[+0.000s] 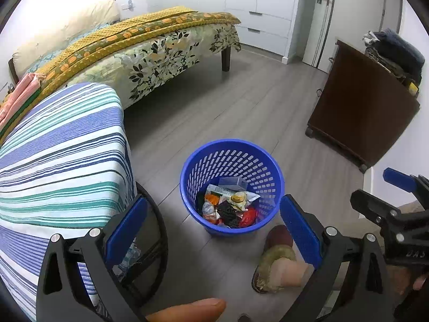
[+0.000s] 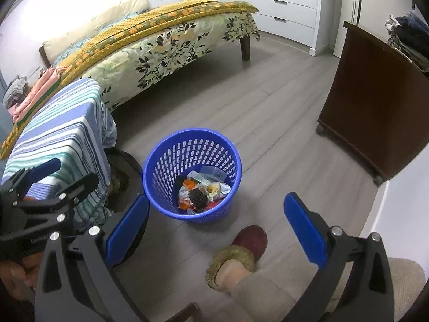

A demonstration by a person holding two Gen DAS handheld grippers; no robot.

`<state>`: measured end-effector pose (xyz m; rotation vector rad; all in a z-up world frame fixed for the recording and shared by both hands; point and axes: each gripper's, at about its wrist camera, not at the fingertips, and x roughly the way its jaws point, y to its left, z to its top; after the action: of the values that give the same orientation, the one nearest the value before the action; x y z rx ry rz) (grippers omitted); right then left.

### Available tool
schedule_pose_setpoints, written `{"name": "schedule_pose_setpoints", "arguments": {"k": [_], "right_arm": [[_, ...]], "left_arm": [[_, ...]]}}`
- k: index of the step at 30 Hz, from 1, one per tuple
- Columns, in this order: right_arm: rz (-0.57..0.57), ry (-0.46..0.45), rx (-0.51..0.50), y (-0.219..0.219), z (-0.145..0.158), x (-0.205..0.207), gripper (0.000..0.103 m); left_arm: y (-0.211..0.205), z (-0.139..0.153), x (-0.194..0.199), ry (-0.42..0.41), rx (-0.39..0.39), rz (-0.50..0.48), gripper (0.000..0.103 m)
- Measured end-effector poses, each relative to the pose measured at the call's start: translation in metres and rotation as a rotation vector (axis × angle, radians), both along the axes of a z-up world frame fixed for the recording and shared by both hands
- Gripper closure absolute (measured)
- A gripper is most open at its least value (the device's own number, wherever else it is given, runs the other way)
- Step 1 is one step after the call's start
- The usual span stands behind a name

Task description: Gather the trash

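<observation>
Below, blue perforated basket point(image 1: 232, 187) of crumpled wrappers point(image 1: 228, 206)

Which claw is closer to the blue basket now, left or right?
Neither clearly. The left claw and the right claw both hang open above the blue basket, left toward the striped cloth.

Both handheld grippers hung side by side above the floor. The left gripper point(image 1: 214, 228) had its blue-padded jaws spread wide and held nothing; the right gripper point(image 2: 217, 222) was likewise agape and empty. A slippered foot point(image 2: 238, 255) stood below, between the right gripper's fingers.
</observation>
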<state>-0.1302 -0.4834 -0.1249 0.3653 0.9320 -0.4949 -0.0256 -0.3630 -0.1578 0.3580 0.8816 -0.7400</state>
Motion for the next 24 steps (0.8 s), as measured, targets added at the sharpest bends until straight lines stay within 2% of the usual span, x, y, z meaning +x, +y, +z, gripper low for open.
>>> {"name": "schedule_pose_setpoints", "arguments": {"k": [24], "right_arm": [[0.036, 0.03, 0.001, 0.017, -0.005, 0.005, 0.005]], "left_arm": [[-0.002, -0.011, 0.004, 0.033, 0.022, 0.009, 0.005]]}}
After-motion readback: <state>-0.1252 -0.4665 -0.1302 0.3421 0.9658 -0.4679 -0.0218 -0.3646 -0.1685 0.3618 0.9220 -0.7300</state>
